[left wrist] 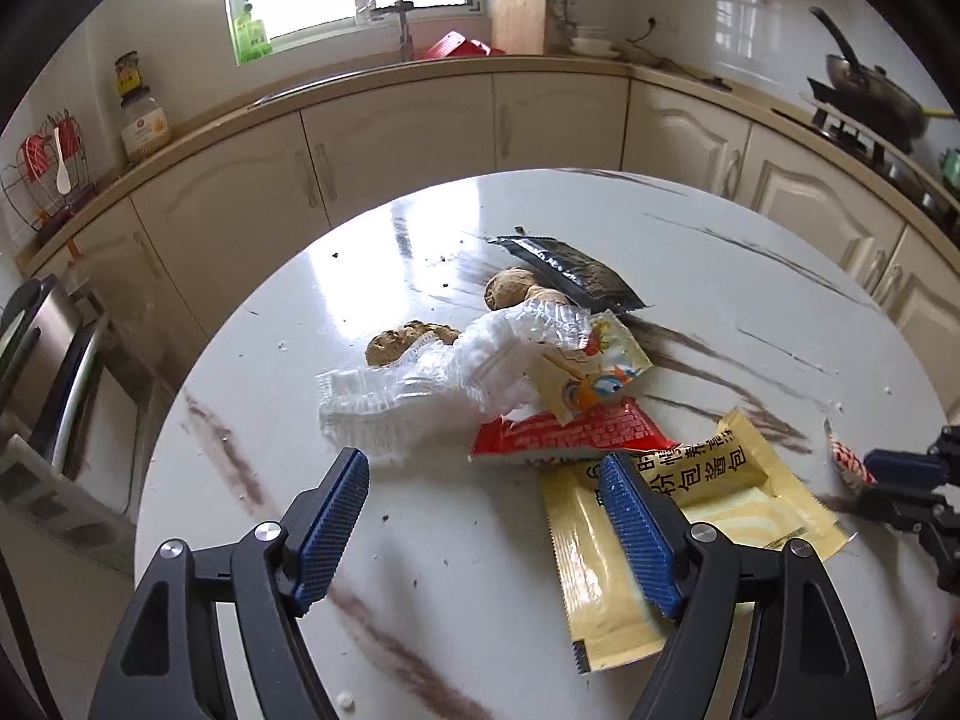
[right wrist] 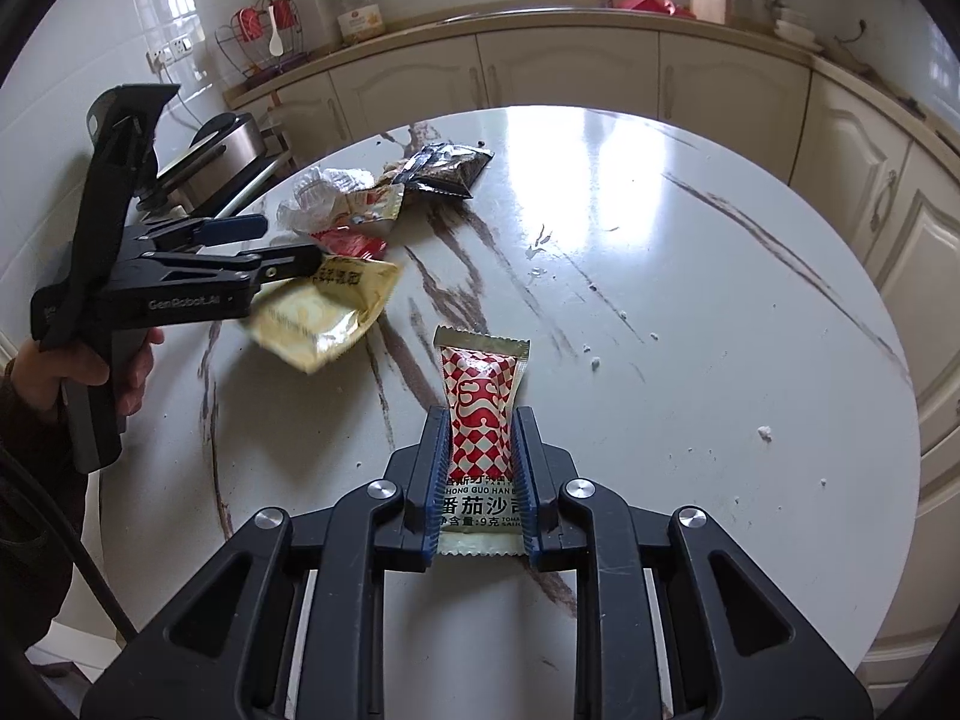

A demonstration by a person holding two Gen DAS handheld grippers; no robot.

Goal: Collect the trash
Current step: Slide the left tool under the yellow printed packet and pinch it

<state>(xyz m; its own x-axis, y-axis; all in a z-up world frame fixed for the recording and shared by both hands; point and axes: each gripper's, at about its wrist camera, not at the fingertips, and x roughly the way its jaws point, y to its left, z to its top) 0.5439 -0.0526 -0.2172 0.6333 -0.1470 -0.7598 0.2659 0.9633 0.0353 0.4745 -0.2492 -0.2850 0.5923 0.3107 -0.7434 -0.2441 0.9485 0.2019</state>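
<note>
Right gripper (right wrist: 480,468) clamps ketchup sachet (right wrist: 482,414); left gripper (left wrist: 486,516) gapes.

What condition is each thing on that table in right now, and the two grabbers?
Left gripper: jaws open, empty.
Right gripper: jaws shut on ketchup packet.
Yellow packet: torn open, lying flat.
Red wrapper: flat.
Clear plastic tray: crumpled.
Black packet: lying flat.

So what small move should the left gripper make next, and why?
Probably ease the left gripper forward and close on the red brick-patterned wrapper: its jaws stand open with nothing between them, while the right gripper is clamped on the red-and-white checkered sauce packet.
</note>
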